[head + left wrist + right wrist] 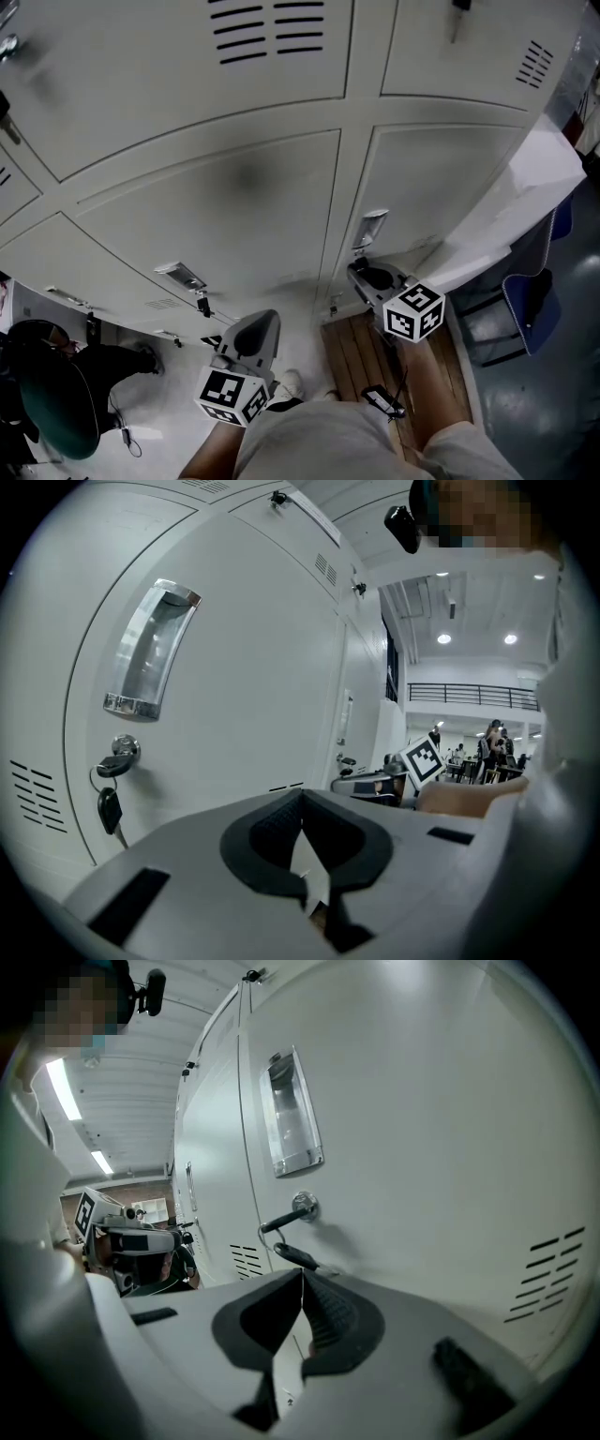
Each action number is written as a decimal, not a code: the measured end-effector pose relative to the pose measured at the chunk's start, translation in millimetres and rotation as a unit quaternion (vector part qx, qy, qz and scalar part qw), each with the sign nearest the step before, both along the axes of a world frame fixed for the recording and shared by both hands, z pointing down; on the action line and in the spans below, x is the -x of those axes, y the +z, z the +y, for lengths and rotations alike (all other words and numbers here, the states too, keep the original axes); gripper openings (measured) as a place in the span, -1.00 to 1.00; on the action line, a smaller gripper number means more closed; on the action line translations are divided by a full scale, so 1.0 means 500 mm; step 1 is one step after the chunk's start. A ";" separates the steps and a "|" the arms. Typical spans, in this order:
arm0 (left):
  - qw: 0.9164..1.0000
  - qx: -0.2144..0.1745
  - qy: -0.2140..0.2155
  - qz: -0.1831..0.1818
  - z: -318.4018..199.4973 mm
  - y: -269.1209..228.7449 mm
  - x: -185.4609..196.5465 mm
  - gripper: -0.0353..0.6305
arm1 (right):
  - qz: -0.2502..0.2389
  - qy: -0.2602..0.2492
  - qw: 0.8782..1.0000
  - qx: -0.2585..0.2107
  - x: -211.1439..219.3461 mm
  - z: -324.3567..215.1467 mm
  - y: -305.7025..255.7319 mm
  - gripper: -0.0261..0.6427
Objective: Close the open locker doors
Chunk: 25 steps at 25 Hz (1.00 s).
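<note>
Your left gripper (pixel 300 808) and right gripper (pixel 302 1288) both show jaws pressed together, empty, close before the pale grey metal locker doors (pixel 234 216), whose upper rows run out of frame.

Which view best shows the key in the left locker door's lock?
The left gripper view: the key sits large and sharp in the lock under the handle. The head view shows it tiny and dark; in the right gripper view it is too small to tell.
</note>
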State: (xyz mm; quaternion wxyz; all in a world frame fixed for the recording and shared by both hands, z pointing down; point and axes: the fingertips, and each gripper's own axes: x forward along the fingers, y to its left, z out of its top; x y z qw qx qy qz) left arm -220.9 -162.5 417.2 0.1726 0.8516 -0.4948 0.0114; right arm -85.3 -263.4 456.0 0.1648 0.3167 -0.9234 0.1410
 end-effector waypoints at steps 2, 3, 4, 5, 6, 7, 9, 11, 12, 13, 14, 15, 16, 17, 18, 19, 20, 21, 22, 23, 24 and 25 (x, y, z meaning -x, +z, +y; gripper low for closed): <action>1.000 0.001 -0.001 -0.001 -0.002 0.000 0.002 -0.85 | 0.001 -0.001 1.000 0.000 0.001 -0.004 0.000 -0.84; 1.000 0.001 -0.002 -0.001 -0.002 0.000 0.003 -0.85 | 0.001 -0.001 1.000 0.000 0.001 -0.006 0.000 -0.84; 1.000 0.002 -0.002 -0.001 -0.003 0.000 0.003 -0.85 | 0.001 0.000 1.000 0.000 0.001 -0.008 0.001 -0.84; 1.000 0.002 -0.003 -0.001 -0.003 0.000 0.004 -0.85 | 0.001 0.000 1.000 0.000 0.000 -0.010 0.001 -0.84; 1.000 0.002 -0.003 -0.001 -0.004 0.000 0.004 -0.85 | 0.001 0.000 1.000 0.001 0.000 -0.011 0.001 -0.84; 1.000 0.003 -0.004 -0.001 -0.004 0.000 0.004 -0.85 | 0.000 0.000 1.000 0.002 -0.001 -0.013 0.002 -0.84; 1.000 0.002 -0.004 -0.002 -0.005 -0.001 0.006 -0.85 | -0.001 -0.003 1.000 0.004 -0.001 -0.014 0.002 -0.84; 1.000 0.002 -0.006 -0.002 -0.006 0.000 0.008 -0.85 | -0.001 -0.004 1.000 0.004 -0.001 -0.015 0.002 -0.84; 1.000 0.003 -0.007 -0.002 -0.007 0.000 0.009 -0.85 | -0.001 -0.005 1.000 0.004 0.000 -0.015 0.001 -0.84; 1.000 0.003 -0.007 -0.002 -0.007 0.001 0.010 -0.85 | -0.001 -0.005 1.000 0.004 0.000 -0.015 0.001 -0.84; 1.000 0.004 -0.007 -0.002 -0.007 0.001 0.009 -0.85 | -0.001 -0.005 1.000 0.004 0.000 -0.015 0.002 -0.84; 1.000 0.004 -0.007 -0.001 -0.006 0.001 0.008 -0.85 | -0.001 -0.005 1.000 0.004 0.000 -0.015 0.002 -0.84; 1.000 0.004 -0.007 -0.001 -0.006 0.001 0.007 -0.85 | 0.000 -0.005 1.000 0.004 0.000 -0.014 0.002 -0.84; 1.000 0.004 -0.007 -0.001 -0.006 0.001 0.007 -0.85 | 0.000 -0.005 1.000 0.005 0.000 -0.014 0.002 -0.84; 1.000 0.003 -0.006 -0.002 -0.006 0.001 0.006 -0.85 | 0.001 -0.005 1.000 0.004 0.000 -0.014 0.002 -0.84; 1.000 0.003 -0.006 -0.002 -0.005 0.001 0.006 -0.85 | 0.001 -0.004 1.000 0.004 0.000 -0.015 0.002 -0.84; 1.000 0.003 -0.006 -0.002 -0.005 0.001 0.006 -0.85 | 0.001 -0.004 1.000 0.004 0.000 -0.015 0.002 -0.84; 1.000 0.003 -0.006 -0.002 -0.005 0.001 0.006 -0.85 | 0.001 -0.003 1.000 0.004 0.000 -0.015 0.002 -0.84; 1.000 0.003 -0.007 -0.002 -0.004 0.002 0.007 -0.85 | 0.001 -0.003 1.000 0.004 -0.001 -0.015 0.002 -0.84; 1.000 0.003 -0.007 -0.003 -0.003 0.002 0.007 -0.85 | 0.001 -0.003 1.000 0.004 -0.001 -0.014 0.002 -0.84; 1.000 0.003 -0.007 -0.003 -0.002 0.002 0.007 -0.85 | 0.001 -0.004 1.000 0.004 -0.001 -0.014 0.001 -0.84; 1.000 0.003 -0.007 -0.003 0.000 0.002 0.007 -0.85 | 0.002 -0.004 1.000 0.003 -0.001 -0.013 0.001 -0.84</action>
